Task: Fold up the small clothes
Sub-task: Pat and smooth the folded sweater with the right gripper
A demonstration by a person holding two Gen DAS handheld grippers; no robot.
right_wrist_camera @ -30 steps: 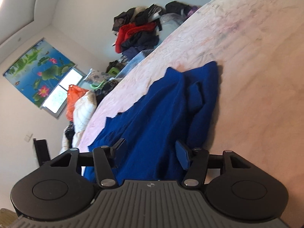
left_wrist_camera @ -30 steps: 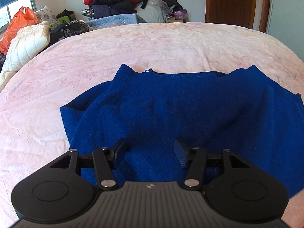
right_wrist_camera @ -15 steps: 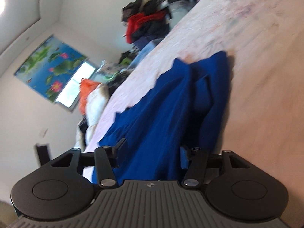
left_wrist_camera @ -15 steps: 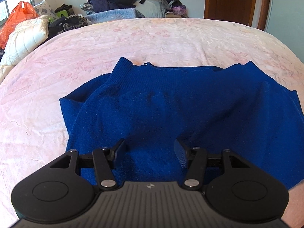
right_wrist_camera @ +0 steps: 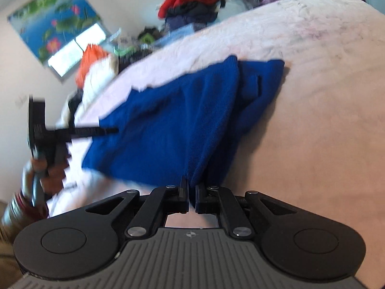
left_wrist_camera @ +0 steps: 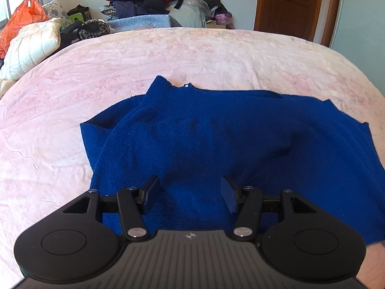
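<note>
A blue knit sweater (left_wrist_camera: 216, 139) lies spread on the pink bedspread (left_wrist_camera: 168, 55), collar toward the far side. My left gripper (left_wrist_camera: 190, 192) is open and empty, hovering over the sweater's near edge. In the right wrist view the sweater (right_wrist_camera: 168, 125) lies partly bunched, and my right gripper (right_wrist_camera: 192, 196) is shut on a pinch of its near edge. The left gripper (right_wrist_camera: 72, 131) shows at the left of that view, held in a hand.
A heap of clothes (left_wrist_camera: 154, 0) is piled beyond the bed's far side. A white pillow (left_wrist_camera: 31, 45) and an orange plastic bag (left_wrist_camera: 21, 19) sit at the far left. A brown door (left_wrist_camera: 288, 4) stands at the back right.
My right gripper has closed on the sweater's edge; it was open before. The right view has swung round. The left gripper stays open over the sweater, barely moved.
</note>
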